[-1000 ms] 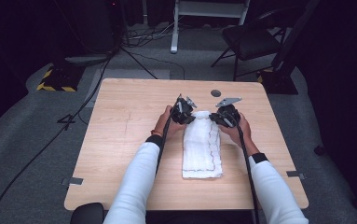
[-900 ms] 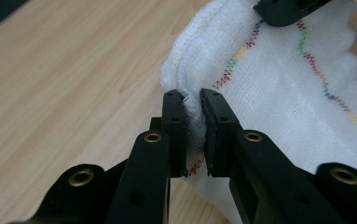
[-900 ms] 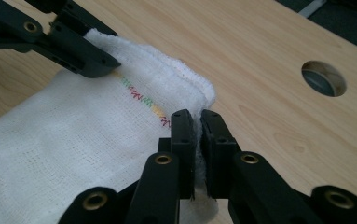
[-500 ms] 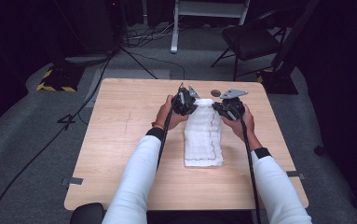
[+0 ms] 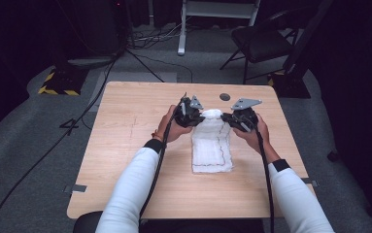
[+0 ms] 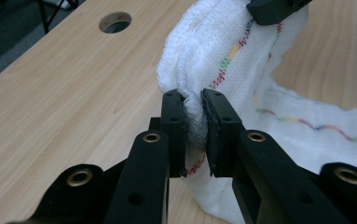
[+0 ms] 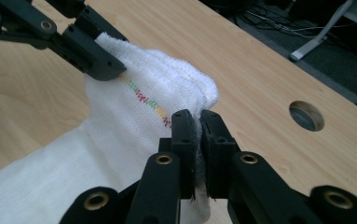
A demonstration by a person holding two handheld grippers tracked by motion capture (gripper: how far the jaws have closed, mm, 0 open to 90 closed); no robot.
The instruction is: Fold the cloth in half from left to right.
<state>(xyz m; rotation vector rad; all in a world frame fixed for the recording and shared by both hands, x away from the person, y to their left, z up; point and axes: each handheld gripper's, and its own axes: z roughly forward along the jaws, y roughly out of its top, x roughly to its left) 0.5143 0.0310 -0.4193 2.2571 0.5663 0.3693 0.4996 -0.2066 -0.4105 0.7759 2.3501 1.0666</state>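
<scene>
Right now the left gripper (image 6: 192, 133) has its jaws clamped on a bunched edge of the white cloth (image 5: 212, 145), and the right gripper (image 7: 198, 149) pinches the opposite corner of that same far edge. Between them, the cloth's far end is lifted off the wooden table (image 5: 125, 141) while its near part lies flat on the tabletop, coloured stitching running along it. Beyond the cloth, a round hole (image 5: 225, 96) sits in the table, near its far edge
</scene>
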